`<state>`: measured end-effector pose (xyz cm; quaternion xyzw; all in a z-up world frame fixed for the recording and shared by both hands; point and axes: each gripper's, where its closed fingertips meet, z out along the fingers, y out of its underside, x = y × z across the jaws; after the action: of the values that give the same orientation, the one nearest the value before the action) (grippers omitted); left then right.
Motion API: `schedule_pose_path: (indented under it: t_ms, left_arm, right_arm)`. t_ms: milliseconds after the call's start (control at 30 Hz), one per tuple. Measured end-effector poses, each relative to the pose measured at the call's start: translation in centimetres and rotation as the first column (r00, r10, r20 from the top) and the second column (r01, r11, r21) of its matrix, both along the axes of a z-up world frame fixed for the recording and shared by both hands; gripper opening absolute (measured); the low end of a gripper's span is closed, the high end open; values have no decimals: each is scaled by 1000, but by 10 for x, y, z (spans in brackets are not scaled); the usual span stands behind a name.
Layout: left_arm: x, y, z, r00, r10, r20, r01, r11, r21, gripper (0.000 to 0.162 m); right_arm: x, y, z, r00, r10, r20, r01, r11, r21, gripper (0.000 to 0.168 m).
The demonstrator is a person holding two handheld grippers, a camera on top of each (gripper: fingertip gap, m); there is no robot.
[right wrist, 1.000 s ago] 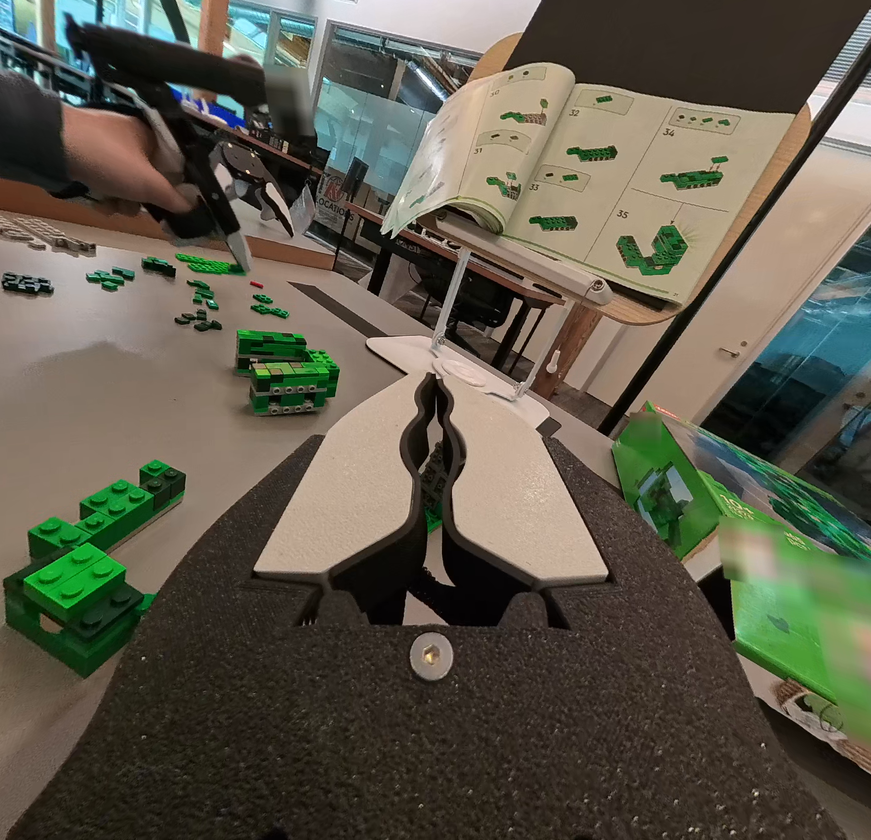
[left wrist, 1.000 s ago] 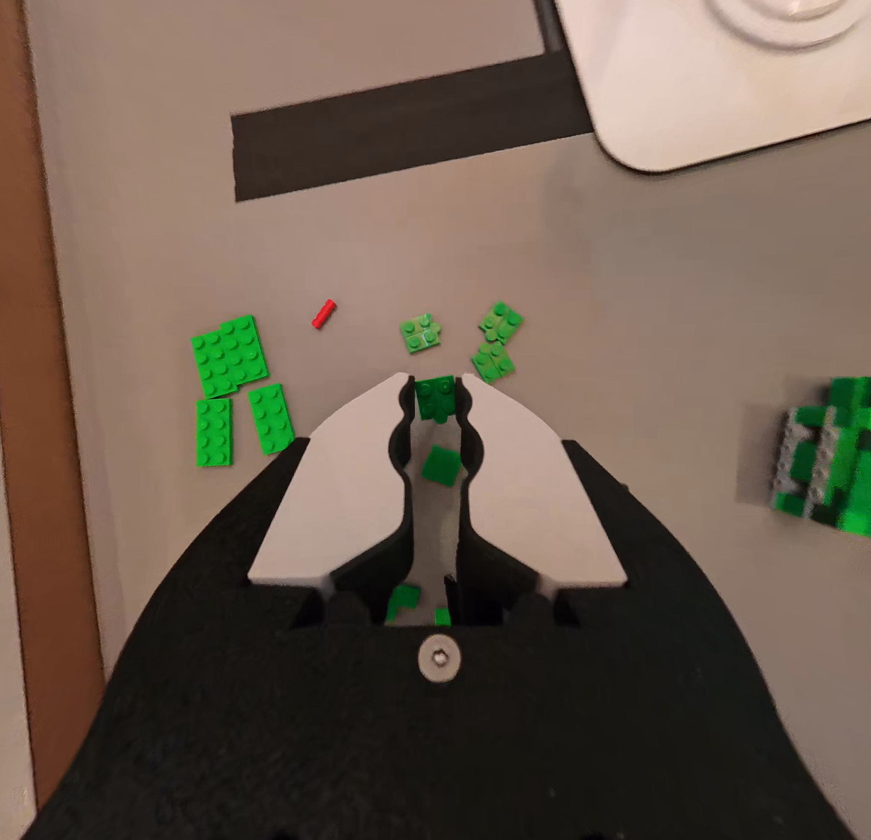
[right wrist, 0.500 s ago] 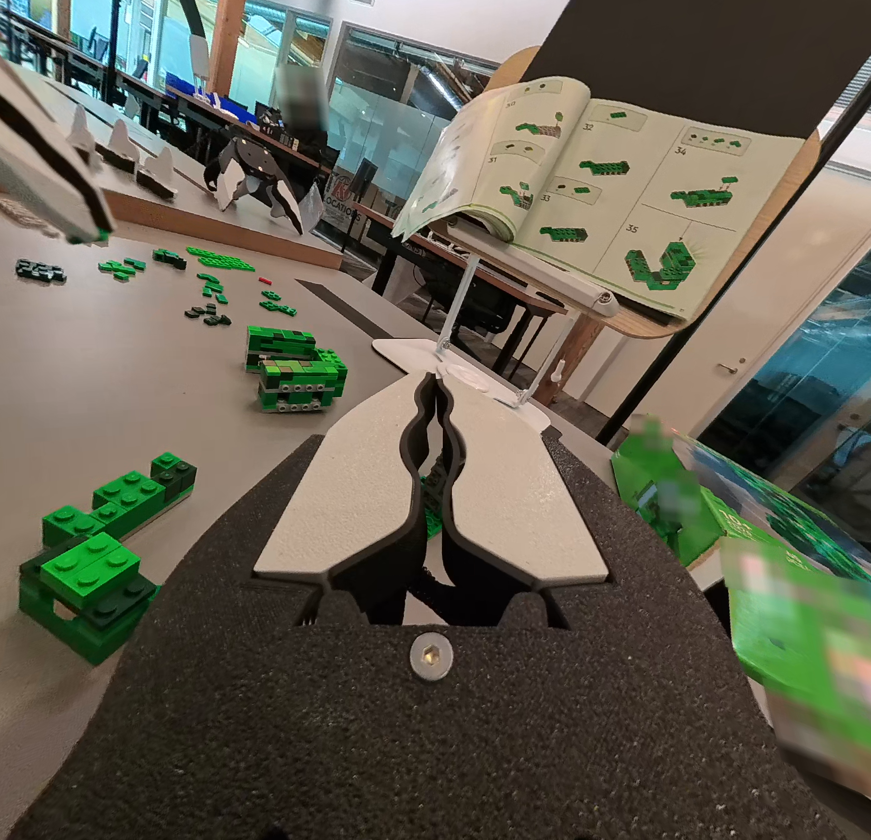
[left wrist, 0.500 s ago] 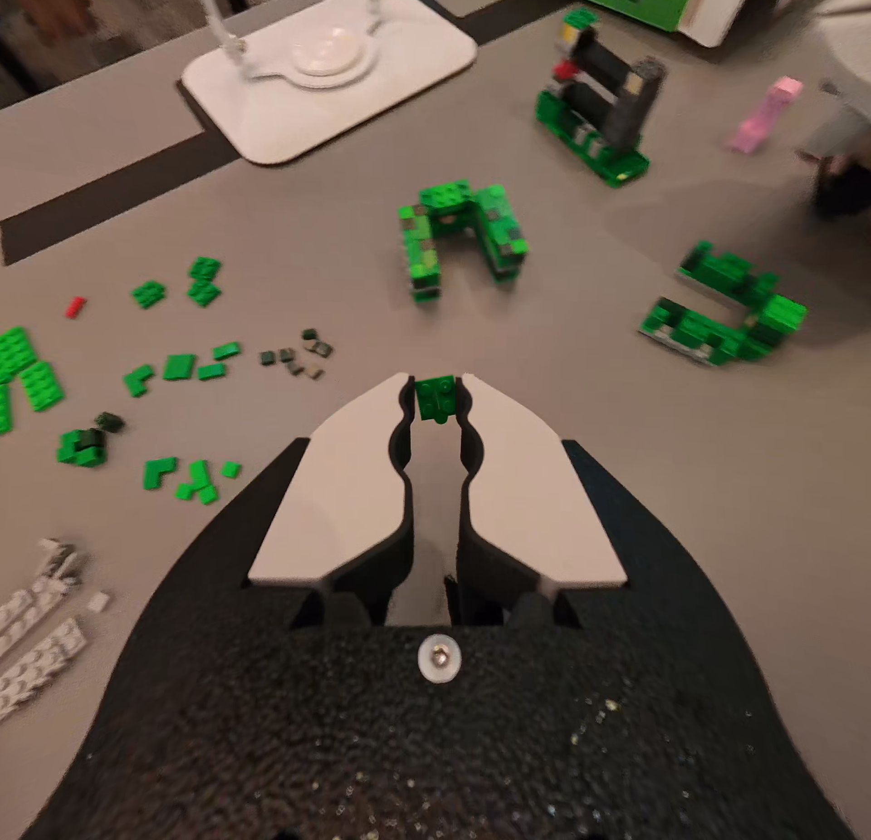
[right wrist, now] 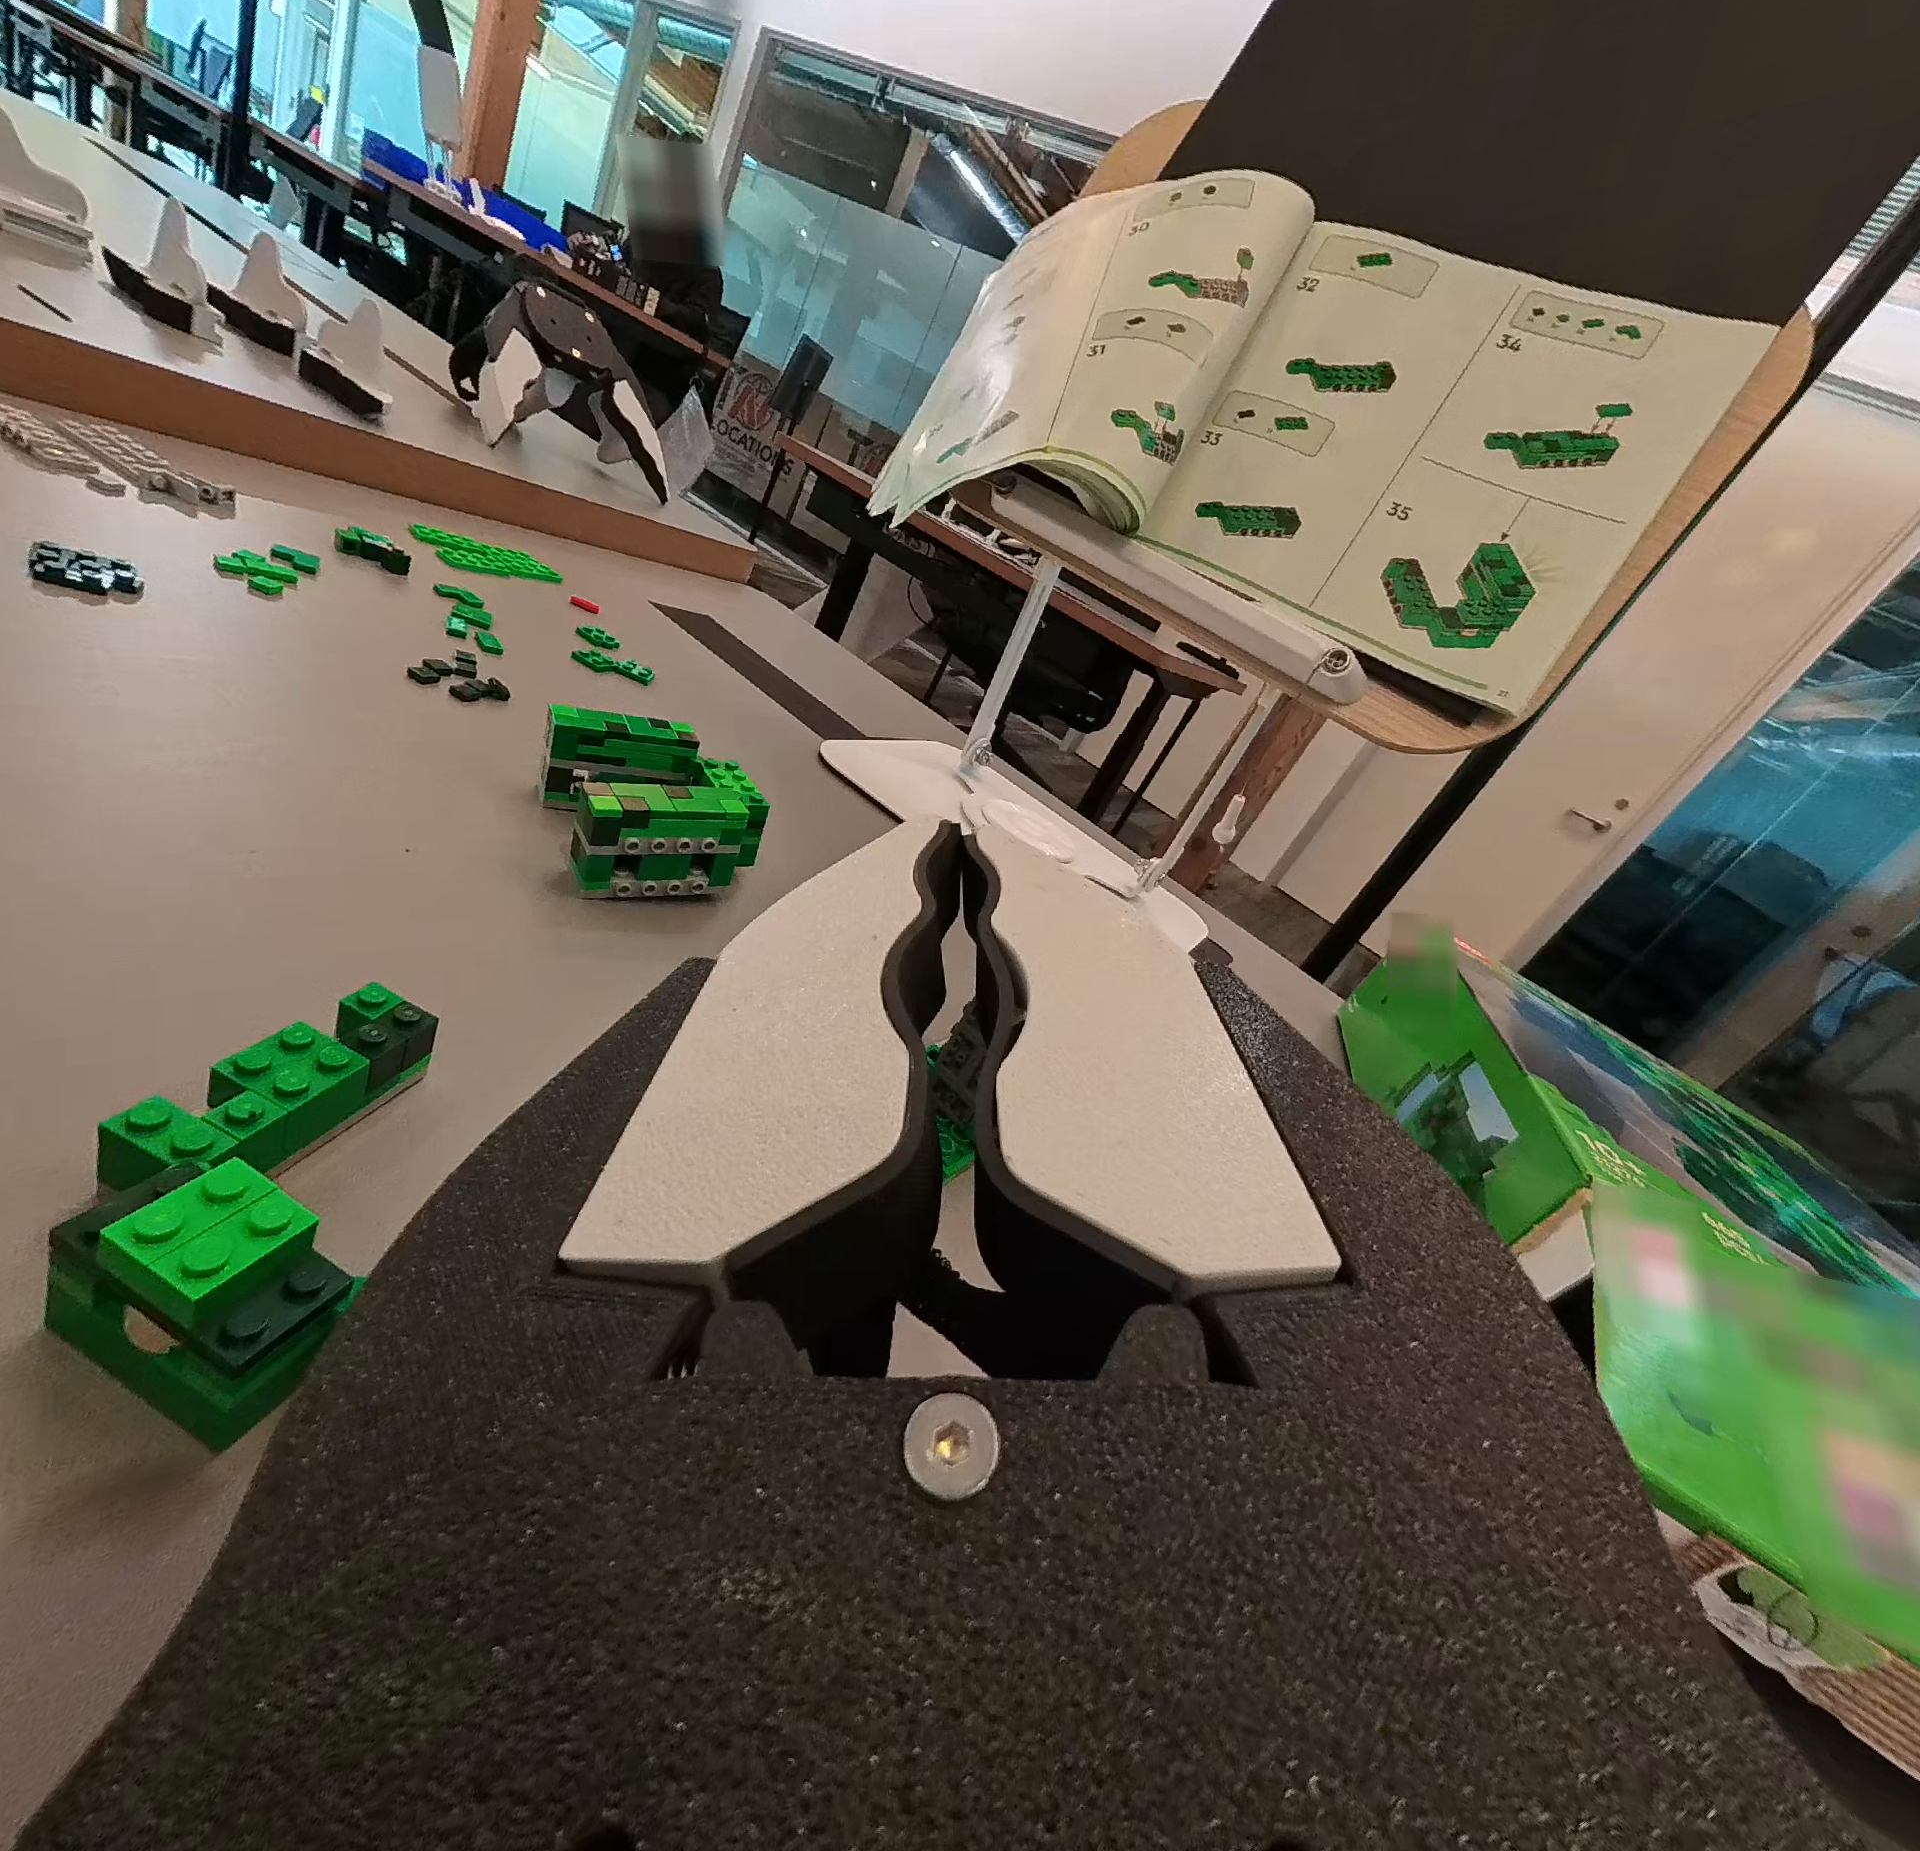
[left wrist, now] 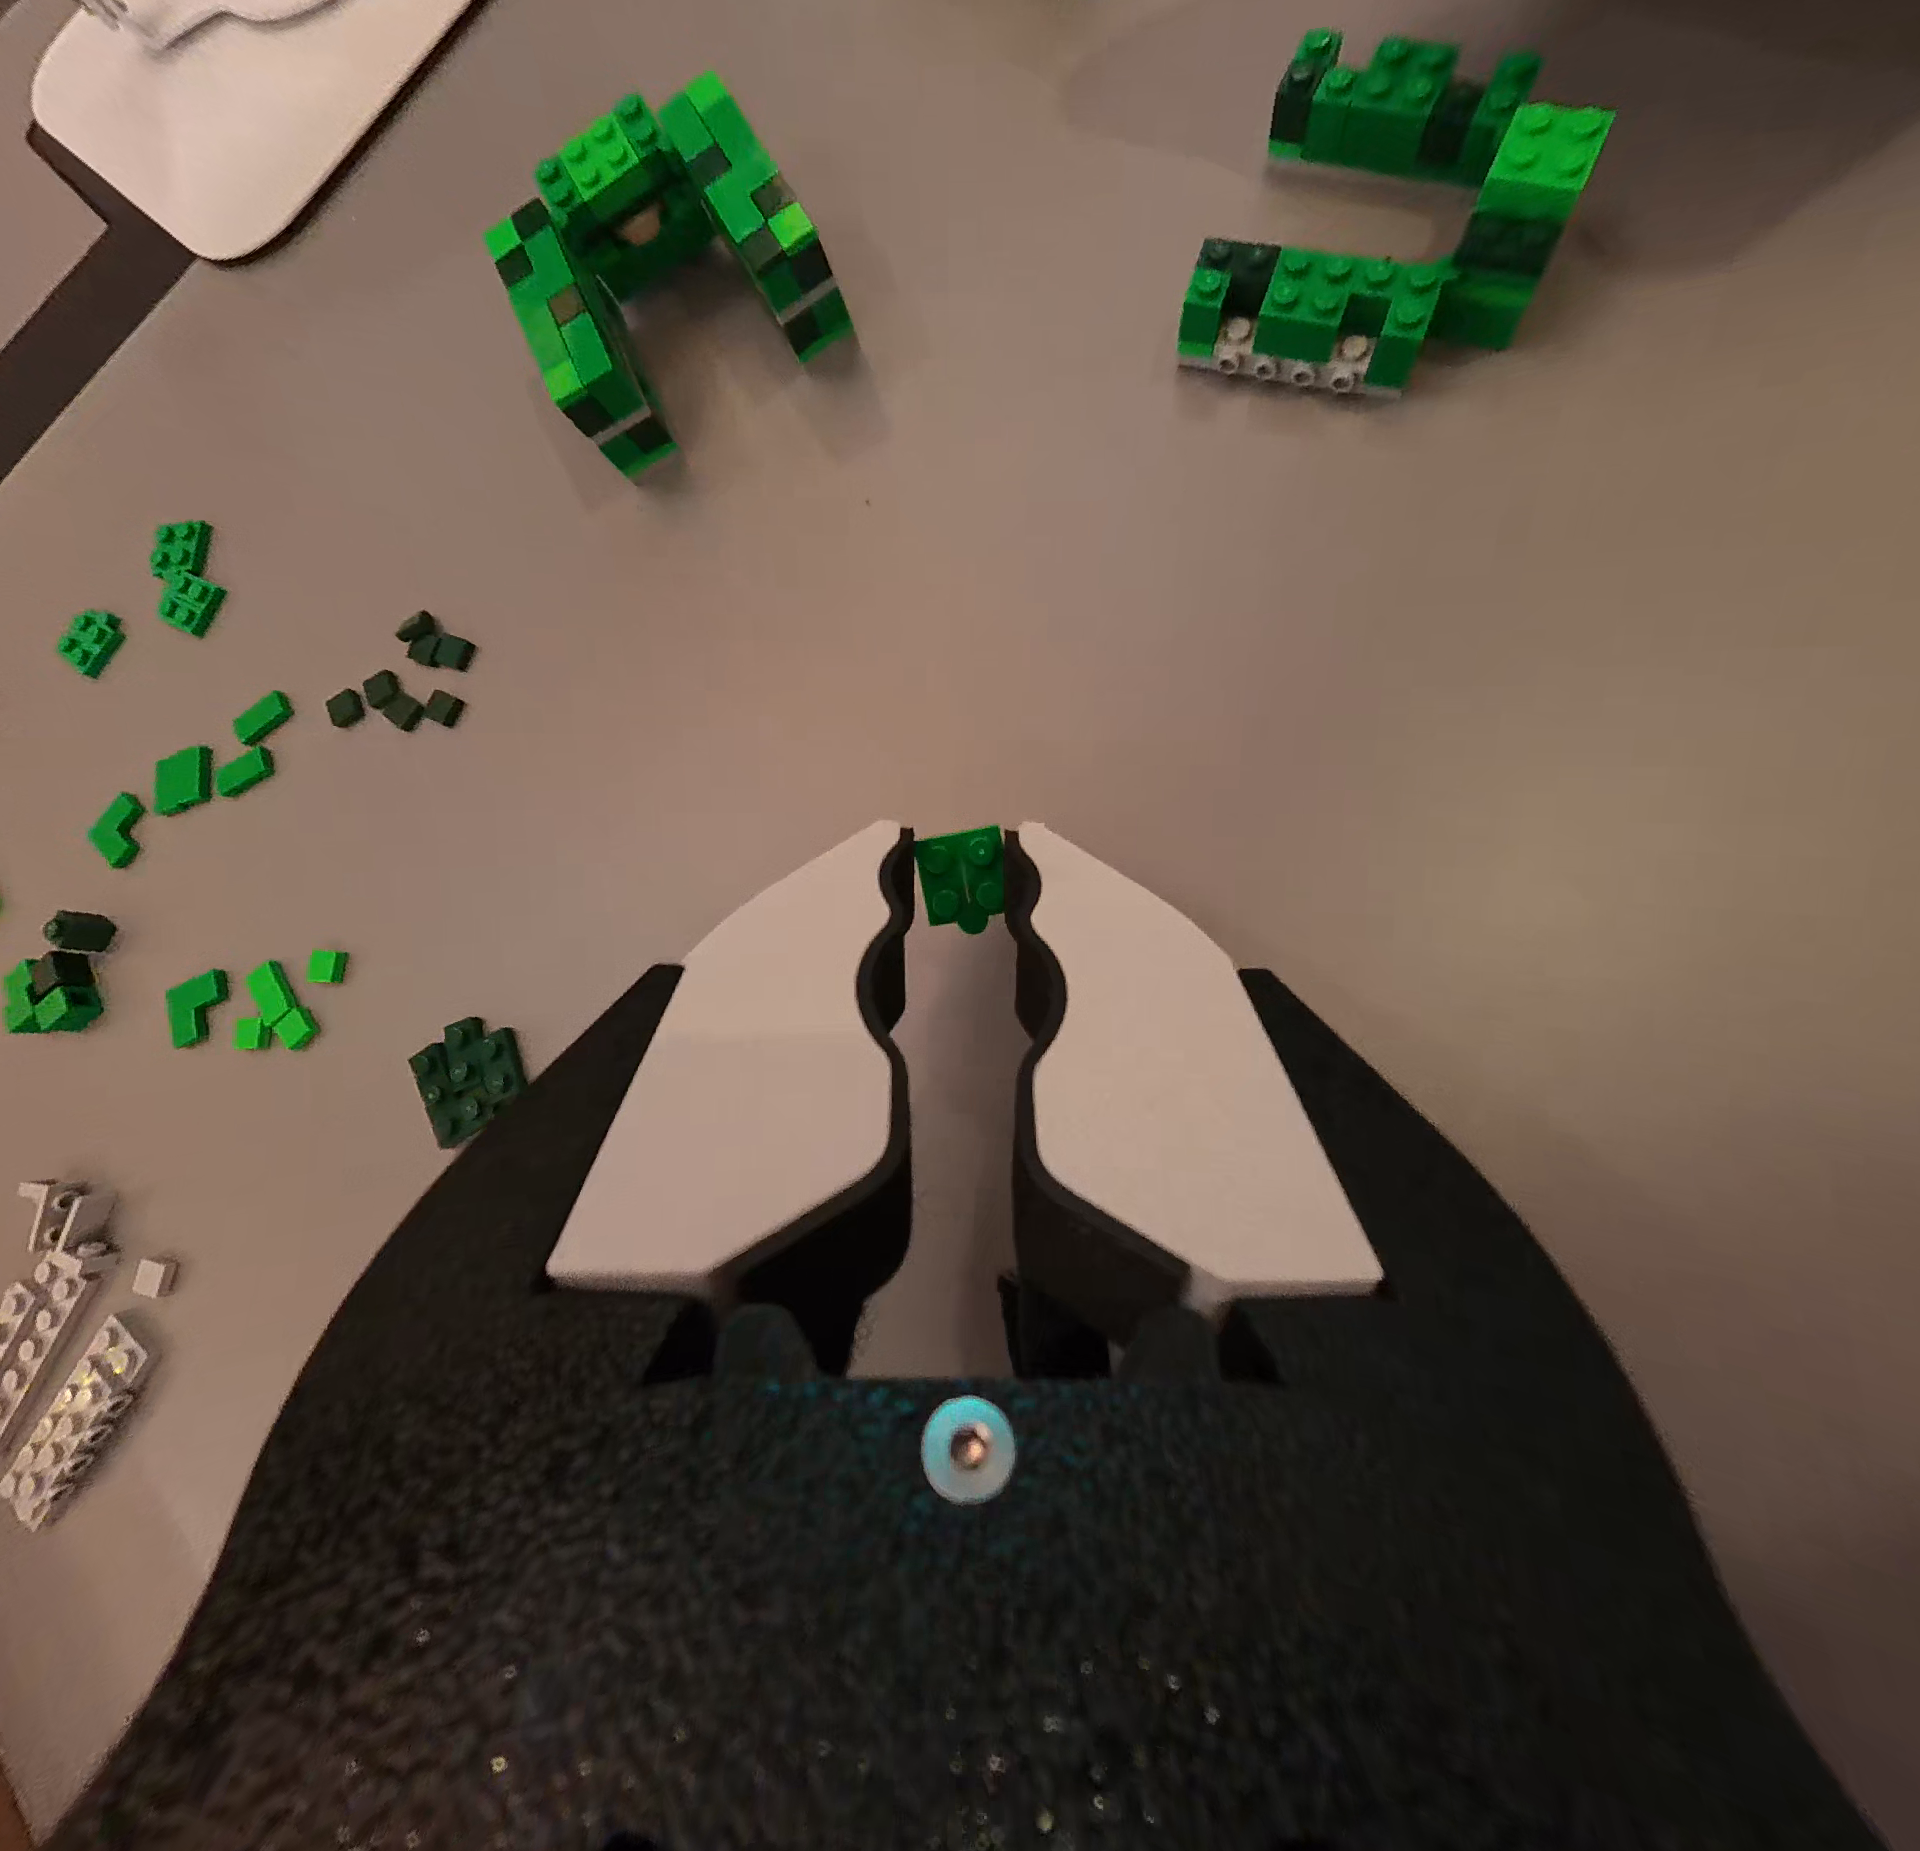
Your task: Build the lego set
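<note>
My left gripper is shut on a small dark green plate and holds it above the grey table. Ahead of it stand two green builds: a U-shaped one at the centre left and an S-shaped one with grey studs at the right. Both also show in the right wrist view, the U-shaped one farther off and the S-shaped one near left. My right gripper is shut with nothing at its tips and hovers low over the table.
Loose green plates and tiles and grey pieces lie at the left. A white stand base at the back holds the open instruction booklet. A green set box sits at the right edge. The tips of one gripper are about 25 cm away from the tips of the other.
My left gripper has swung away from the loose pieces toward the two green builds, still holding the dark green plate. The right gripper has barely moved; the left gripper has left its view.
</note>
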<state>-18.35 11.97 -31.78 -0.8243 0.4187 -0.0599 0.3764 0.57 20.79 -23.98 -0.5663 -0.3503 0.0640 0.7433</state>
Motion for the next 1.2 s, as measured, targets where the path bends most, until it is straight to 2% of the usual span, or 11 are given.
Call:
schedule_pose_path:
  t_ms: [333,500,833,967,1067,1133,1200]
  left_arm:
    - [3,0,-14,999,13,-30,-14,998,-54,16]
    - [4,0,-13,1000,24,-1,-24,998,-65,25]
    - [-2,5,0,998,50,25,-49,999,-17,28]
    - [-27,45,32,980,171,103,-179,981,74,24]
    - [-54,94,53,920,311,239,-326,945,27,25]
    - [-69,128,56,896,348,274,-359,933,-11,27]
    - [-83,161,48,900,364,239,-368,929,-31,29]
  right_arm:
    - [-1,-1,0,1000,6,4,-6,1000,0,0]
    - [-2,-1,-1,1000,9,10,-9,1000,2,0]
    - [-3,-1,-1,1000,12,15,-12,1000,1,0]
    - [-4,-2,-2,1000,16,20,-16,1000,2,0]
    - [-4,-2,-2,1000,15,24,-15,1000,4,0]
    - [-4,-2,-2,1000,14,24,-14,1000,3,0]
    - [-4,-2,-2,1000,16,21,-16,1000,2,0]
